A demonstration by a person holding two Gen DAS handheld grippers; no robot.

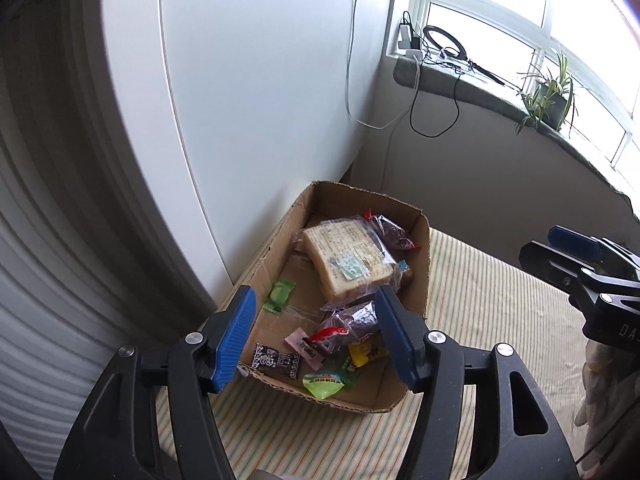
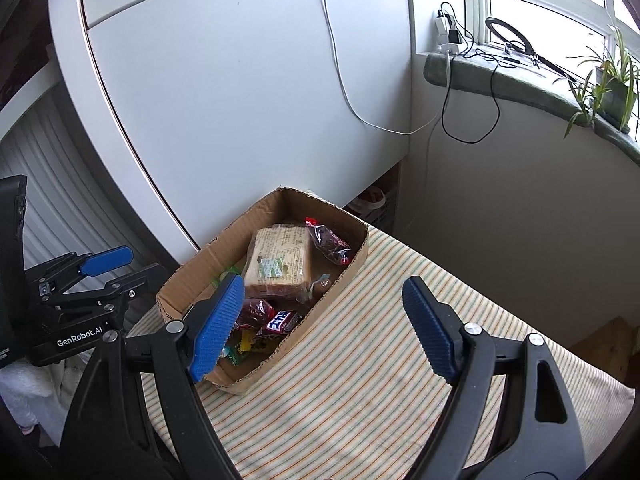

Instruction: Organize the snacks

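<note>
Hovering my left gripper (image 1: 314, 336) over the near end of the cardboard box (image 1: 424, 264), jaws apart, nothing held. Right gripper (image 2: 324, 326) spread, empty. Snacks (image 1: 348, 258) sit inside the box on the striped cloth (image 1: 492, 312).

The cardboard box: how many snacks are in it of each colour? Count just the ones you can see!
In the cardboard box, left wrist view:
Green: 2
Pink: 1
Yellow: 1
Black: 1
Dark red bags: 2
Bread pack: 1
Total: 8 visible; more may lie underneath.
</note>
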